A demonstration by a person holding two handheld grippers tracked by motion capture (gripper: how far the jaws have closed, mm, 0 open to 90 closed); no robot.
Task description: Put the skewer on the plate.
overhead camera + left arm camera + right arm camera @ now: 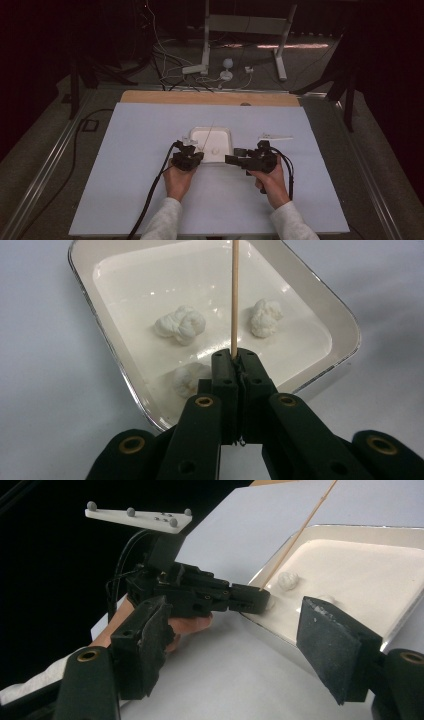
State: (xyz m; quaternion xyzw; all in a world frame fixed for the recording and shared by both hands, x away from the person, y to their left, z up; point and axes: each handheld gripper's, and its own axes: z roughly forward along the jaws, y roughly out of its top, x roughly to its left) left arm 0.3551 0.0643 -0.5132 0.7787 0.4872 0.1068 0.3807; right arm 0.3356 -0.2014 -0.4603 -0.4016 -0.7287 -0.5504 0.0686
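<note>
left gripper (pixel 235 360) is clamping skewer (pixel 233 295) | right gripper (pixel 235 645) is gaping, empty | three dough lumps (pixel 180 325) are sitting in tray (pixel 95 315)

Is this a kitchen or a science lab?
Probably a lab or recording studio: dark curtains all round, loose cables on the floor, and a covered table where hand-held grippers work over a white tray.
</note>
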